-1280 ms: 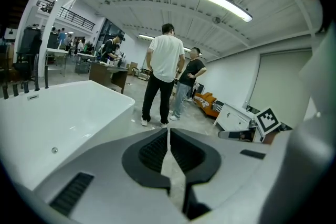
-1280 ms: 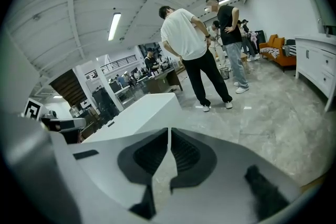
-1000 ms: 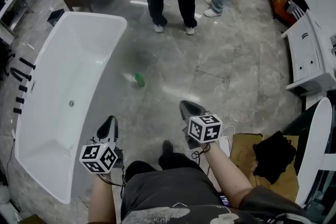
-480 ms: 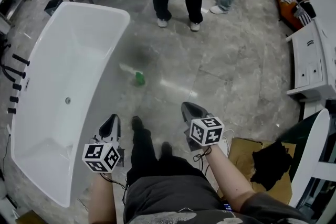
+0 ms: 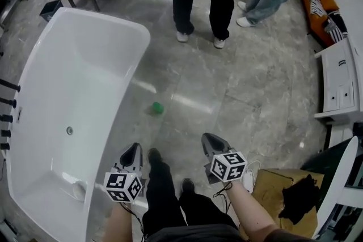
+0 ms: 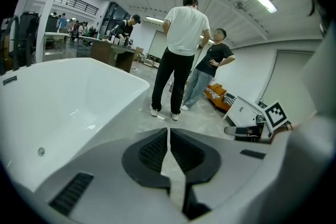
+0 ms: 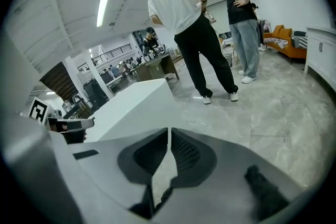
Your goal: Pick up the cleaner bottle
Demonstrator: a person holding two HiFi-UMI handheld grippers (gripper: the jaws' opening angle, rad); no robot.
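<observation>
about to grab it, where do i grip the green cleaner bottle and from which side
Probably across the green body of the cleaner bottle, from above and away from the bathtub: it sits low on open floor. Its shape is too small to tell.

Grey marble floor (image 5: 244,93) — white bathtub (image 5: 85,65) left.

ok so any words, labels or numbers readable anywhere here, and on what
No readable text in any view.
Cleaner bottle: any print is too small and blurred to read.
Left marker cube and right marker cube: black-and-white square patterns only, no letters or numbers.
</observation>
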